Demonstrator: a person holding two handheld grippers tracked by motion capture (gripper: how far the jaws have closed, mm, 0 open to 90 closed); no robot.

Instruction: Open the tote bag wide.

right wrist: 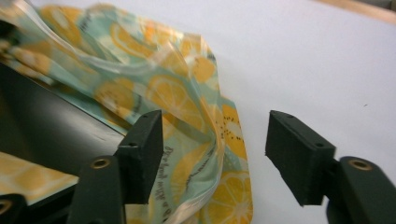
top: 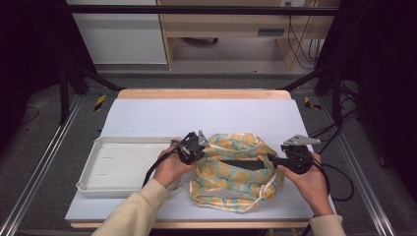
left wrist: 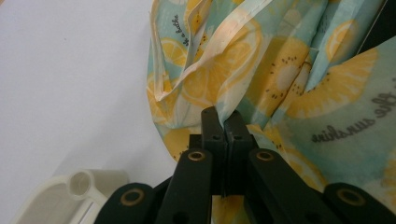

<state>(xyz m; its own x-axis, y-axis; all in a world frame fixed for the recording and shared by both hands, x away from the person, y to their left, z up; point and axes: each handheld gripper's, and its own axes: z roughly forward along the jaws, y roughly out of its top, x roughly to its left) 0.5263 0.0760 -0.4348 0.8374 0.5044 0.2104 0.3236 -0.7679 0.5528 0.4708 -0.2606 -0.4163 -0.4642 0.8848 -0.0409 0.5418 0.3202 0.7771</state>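
The lemon-print bag (top: 236, 169) is lying at the table's (top: 196, 115) centre, at three o'clock from the white tray (top: 105, 169). The left gripper (left wrist: 225, 122) is pinching the bag's edge tight; the right gripper (right wrist: 212, 149) is standing wide apart at the bag's three o'clock side, its pads pressing nothing.

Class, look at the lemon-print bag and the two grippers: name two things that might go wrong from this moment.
1. The right gripper stands open beside the lemon-print fabric bag, so that side may sag and close over the dark flat object inside.
2. The left gripper pinches only a thin fold of the bag's edge; a pull could slip it free.
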